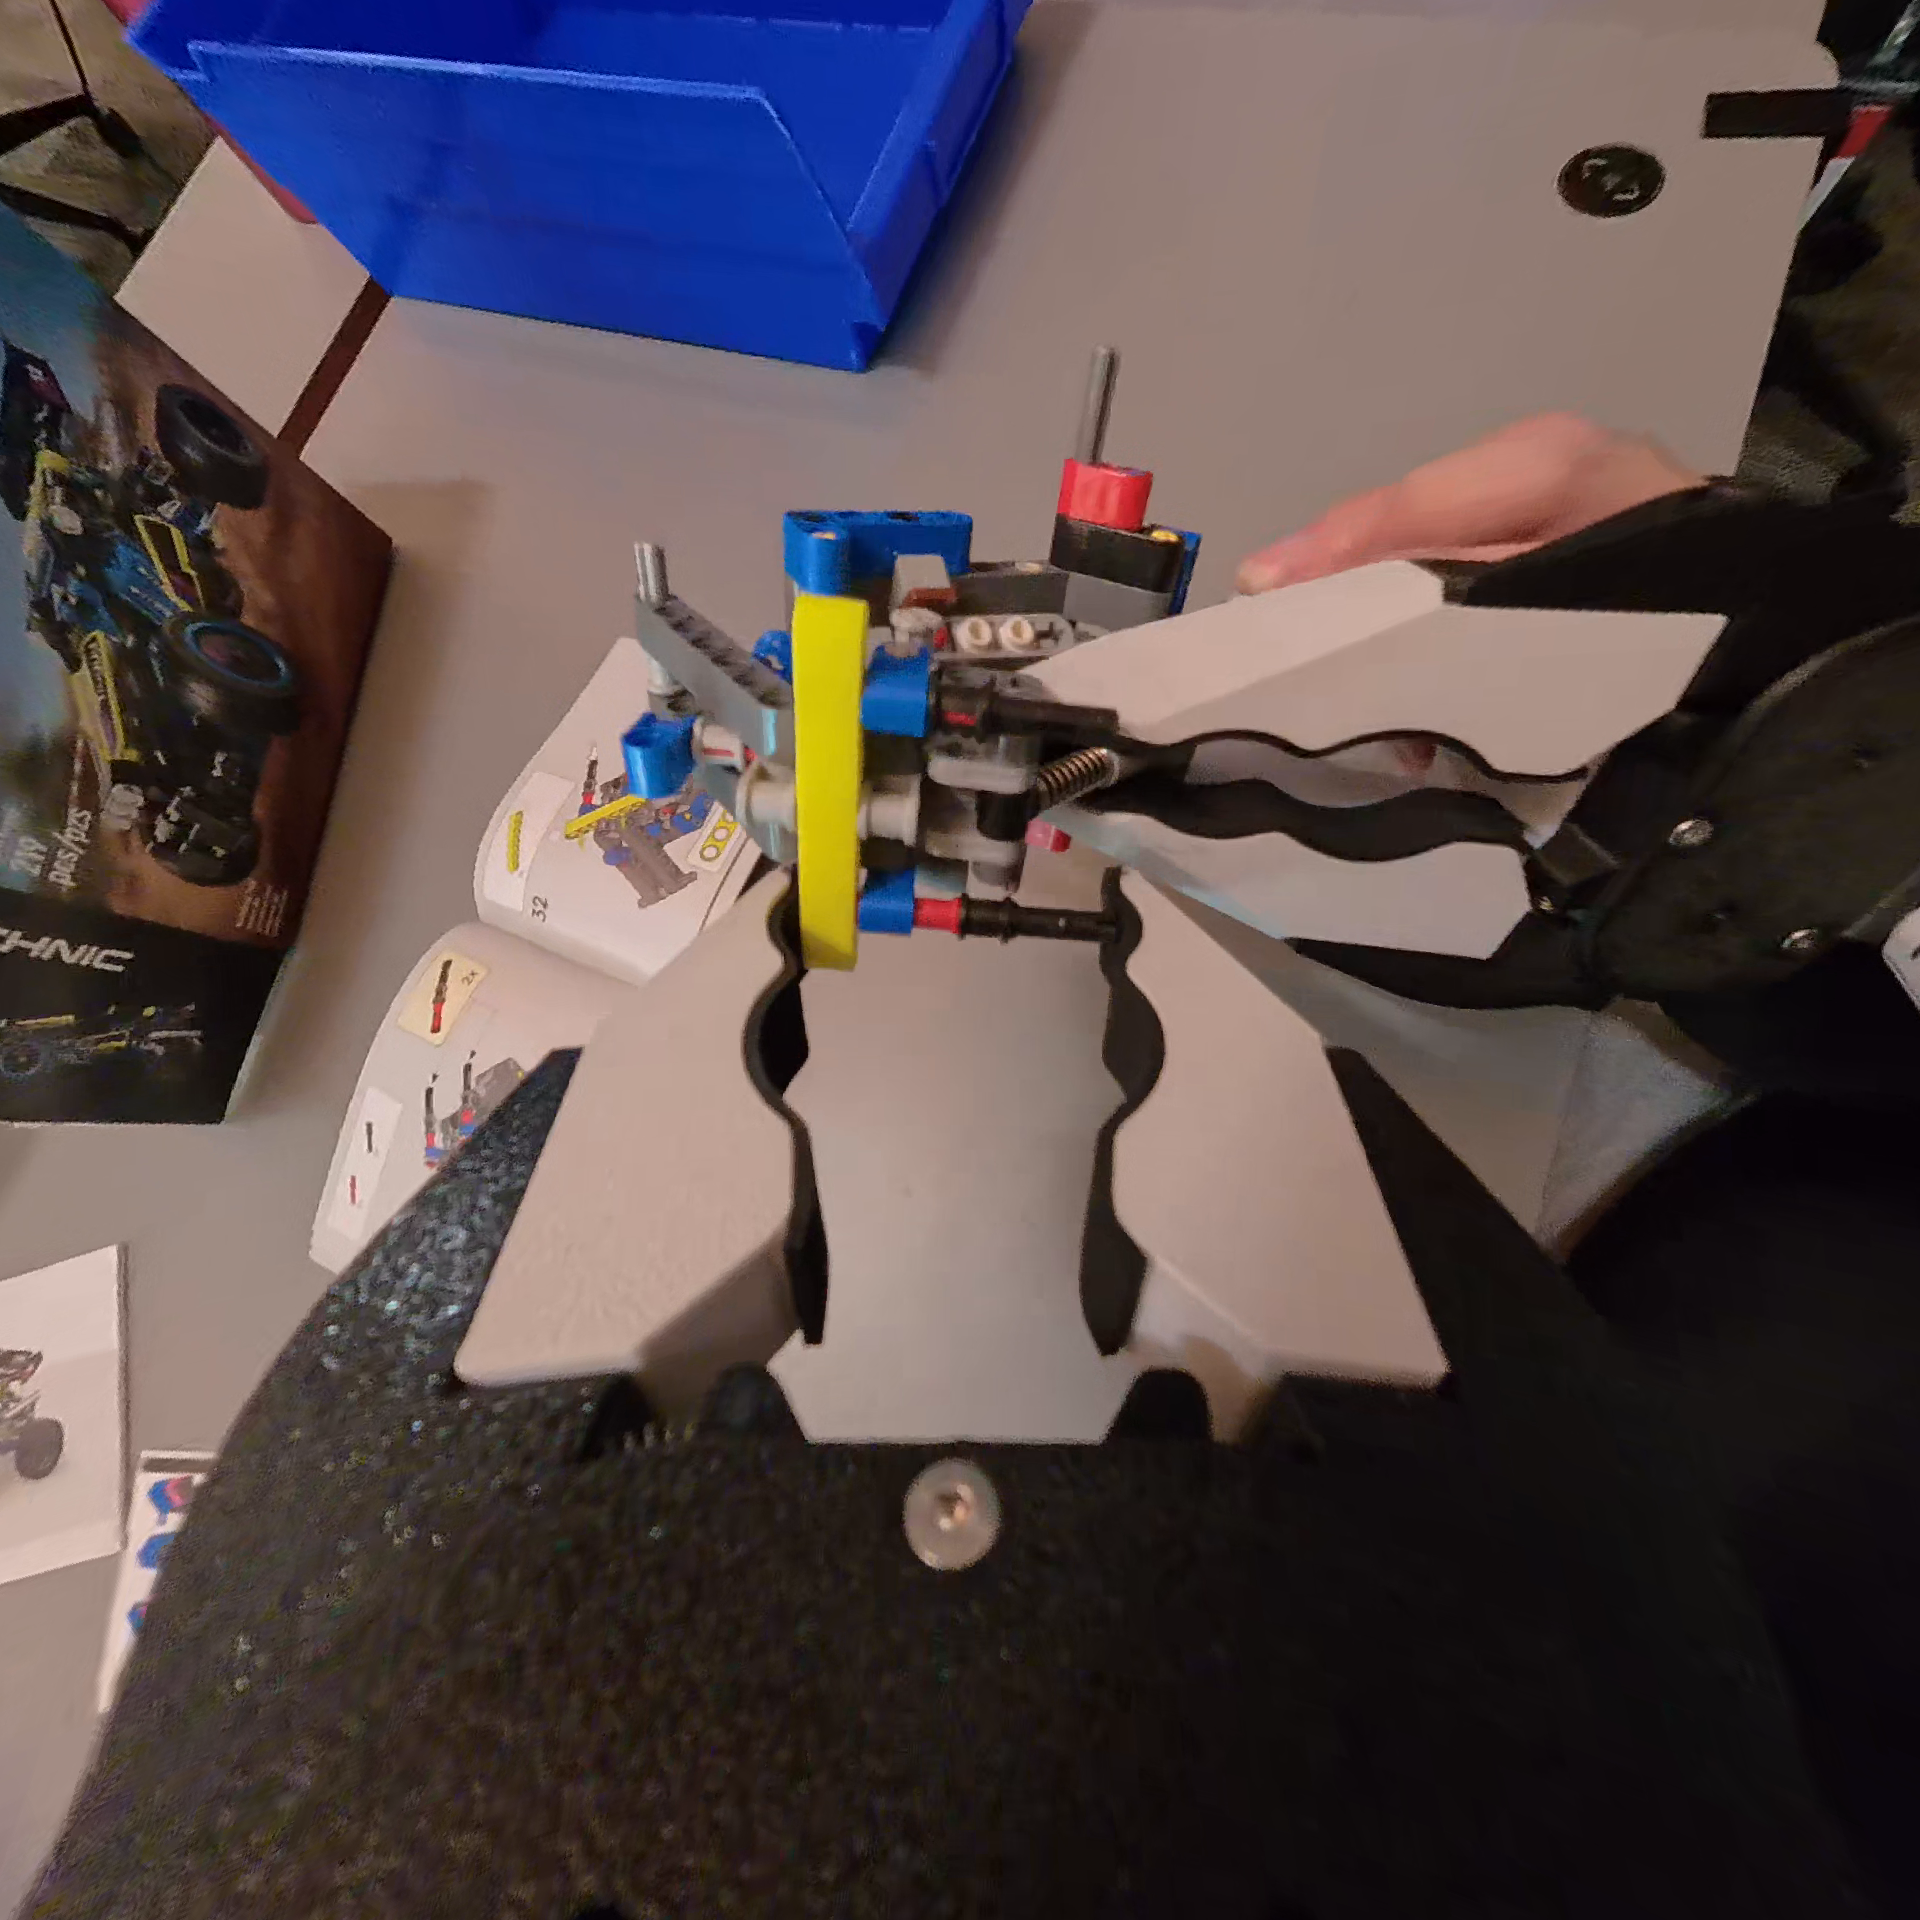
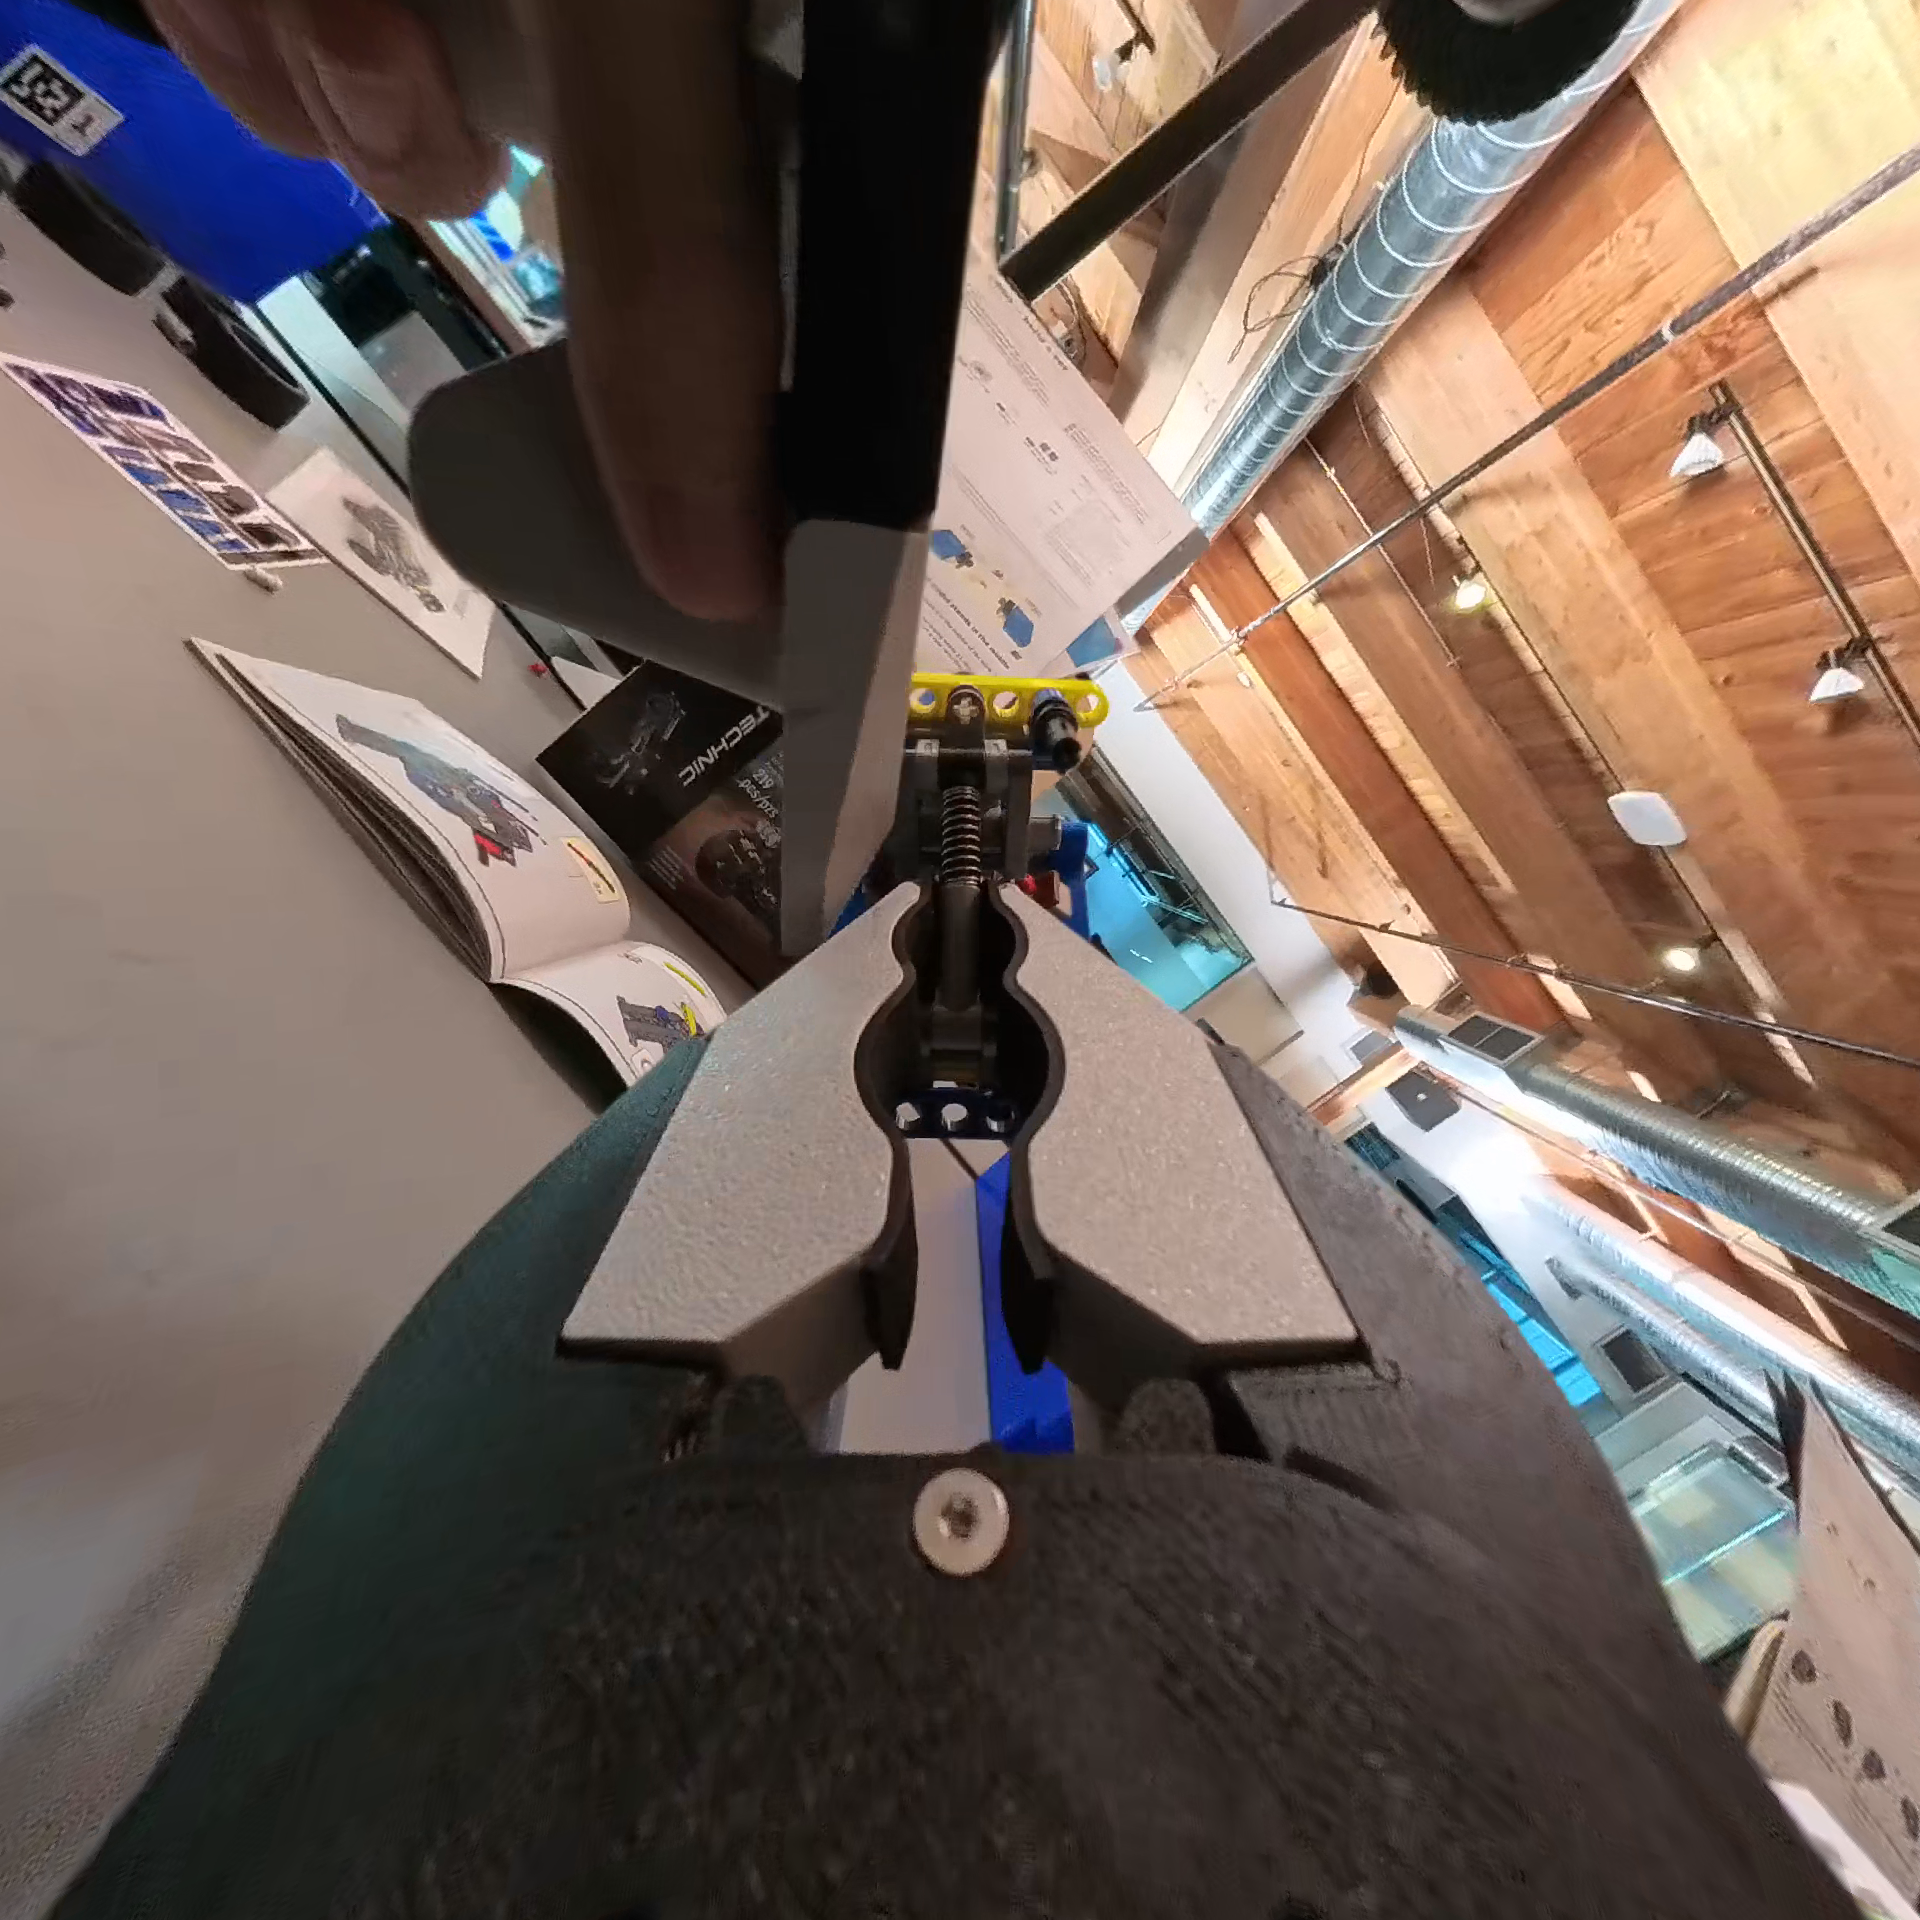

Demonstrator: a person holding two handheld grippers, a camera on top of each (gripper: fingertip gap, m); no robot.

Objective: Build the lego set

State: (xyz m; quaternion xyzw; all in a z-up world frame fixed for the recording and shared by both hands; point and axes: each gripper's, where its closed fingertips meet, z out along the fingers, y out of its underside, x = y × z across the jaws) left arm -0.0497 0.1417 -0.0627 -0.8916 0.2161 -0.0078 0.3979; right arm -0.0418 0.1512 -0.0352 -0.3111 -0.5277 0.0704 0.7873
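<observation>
Right gripper (image 2: 958,904) is clamping the black shock absorber (image 2: 961,935) of the brick assembly (image 1: 914,727), held mid-air at 12 o'clock above the table (image 1: 1299,343). Left gripper (image 1: 951,920) is spreading wide, bracketing yellow beam (image 1: 828,779) and black pin (image 1: 1039,920); contact unclear. Judgement: squeeze square along the pin's axis.

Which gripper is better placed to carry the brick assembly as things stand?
Probably the right. The right gripper is closed on the black spring strut of the brick assembly. The left gripper stands wide, its tips merely flanking the yellow beam and black pin; contact is unclear.
</observation>
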